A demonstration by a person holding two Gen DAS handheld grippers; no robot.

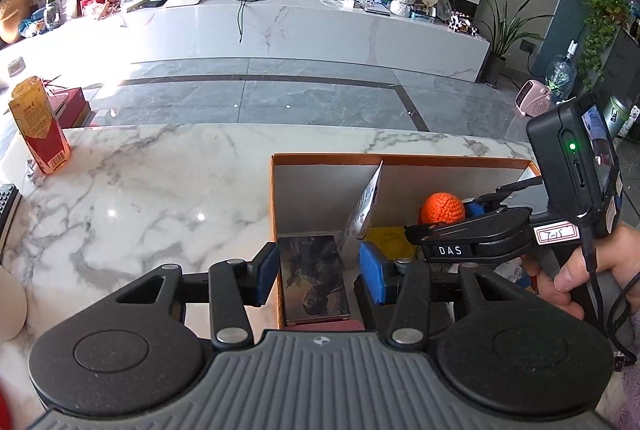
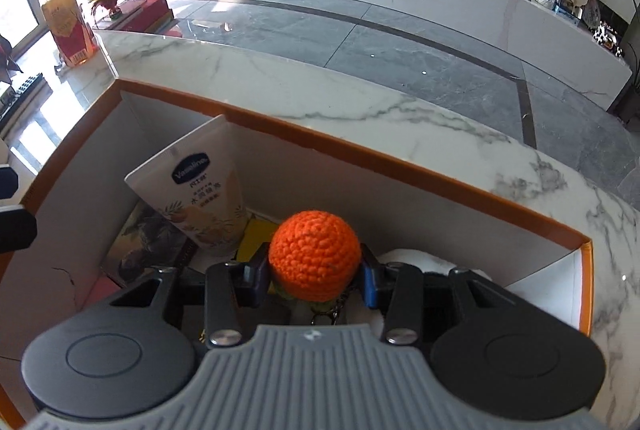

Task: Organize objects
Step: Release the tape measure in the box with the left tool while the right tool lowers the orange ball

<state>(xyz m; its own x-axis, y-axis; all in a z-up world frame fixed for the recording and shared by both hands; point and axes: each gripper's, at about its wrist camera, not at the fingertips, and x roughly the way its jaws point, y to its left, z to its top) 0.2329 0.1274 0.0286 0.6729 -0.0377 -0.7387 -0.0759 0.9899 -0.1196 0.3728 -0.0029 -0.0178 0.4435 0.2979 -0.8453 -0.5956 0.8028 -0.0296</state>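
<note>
My right gripper (image 2: 315, 276) holds the orange ball (image 2: 314, 256) inside the box (image 2: 360, 150), which already has a tube (image 2: 200, 198) and tin (image 1: 316, 280); release remains. My left gripper (image 1: 318, 272) hangs half-open, straddling the box's wall.

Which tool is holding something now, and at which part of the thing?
The right tool holds the orange crochet ball at its lower sides. The left tool holds nothing.
</note>
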